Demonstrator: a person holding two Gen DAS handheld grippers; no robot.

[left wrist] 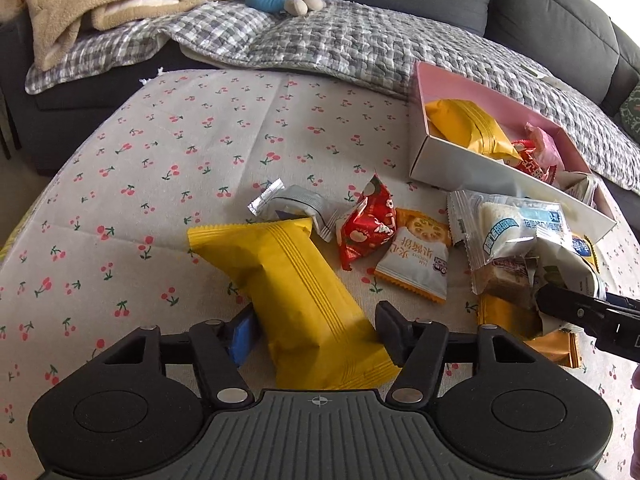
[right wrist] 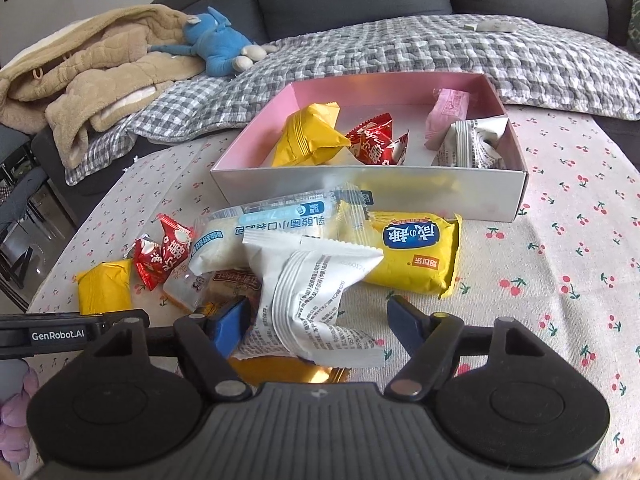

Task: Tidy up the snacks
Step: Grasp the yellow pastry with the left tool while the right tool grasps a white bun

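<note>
My left gripper [left wrist: 316, 328] is shut on a long yellow packet [left wrist: 292, 280] that lies on the cherry-print tablecloth [left wrist: 180, 152], a pad against each side. My right gripper [right wrist: 316, 320] straddles a crumpled white packet [right wrist: 308, 292]. Its left pad touches the wrapper and its right finger stands a little apart, so it is open. The box [right wrist: 360, 194], white outside and pink inside, sits behind the pile and holds a yellow packet [right wrist: 308, 140], a red one [right wrist: 374, 142], a pink one [right wrist: 446, 114] and a white one [right wrist: 476, 148].
Loose snacks lie between me and the box: a red candy bag [left wrist: 366, 226], an orange-edged cracker packet [left wrist: 420, 264], a clear bread packet [right wrist: 272, 228], a yellow biscuit packet [right wrist: 416, 258]. Behind the table is a grey sofa with a checked quilt [right wrist: 400, 56], a beige blanket and a blue plush toy [right wrist: 216, 44].
</note>
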